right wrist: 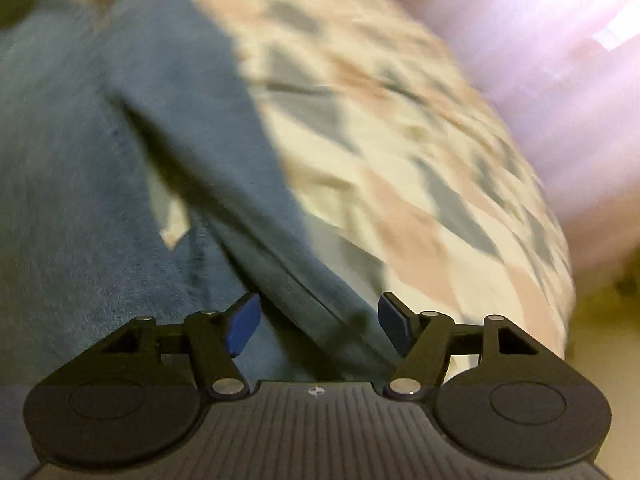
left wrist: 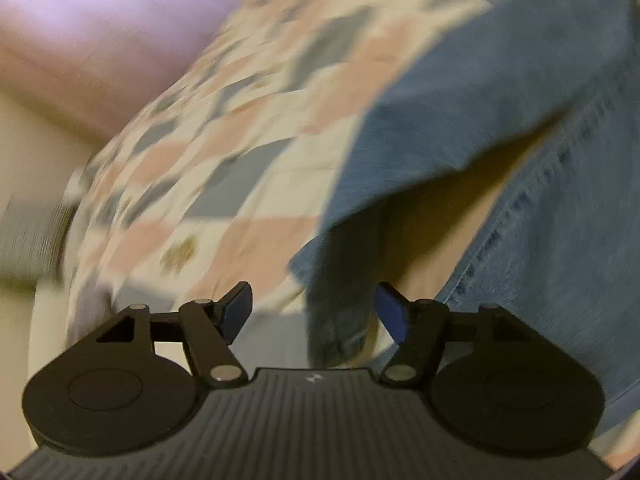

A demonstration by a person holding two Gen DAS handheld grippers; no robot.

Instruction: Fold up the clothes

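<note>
A pair of blue denim jeans (left wrist: 500,92) lies on a patchwork bedspread (left wrist: 224,128). In the left wrist view a fold or leg end of the jeans hangs down between the open jaws of my left gripper (left wrist: 314,312); its blue pads do not touch the cloth. In the right wrist view the jeans (right wrist: 80,168) fill the left half, and a thick denim edge runs down between the open jaws of my right gripper (right wrist: 319,326). Both views are motion-blurred.
The bedspread (right wrist: 400,152) has pink, grey and cream patches and covers the bed. A pink-lilac wall (left wrist: 80,20) stands behind the bed and also shows in the right wrist view (right wrist: 560,60). The bed's edge drops at left (left wrist: 76,216).
</note>
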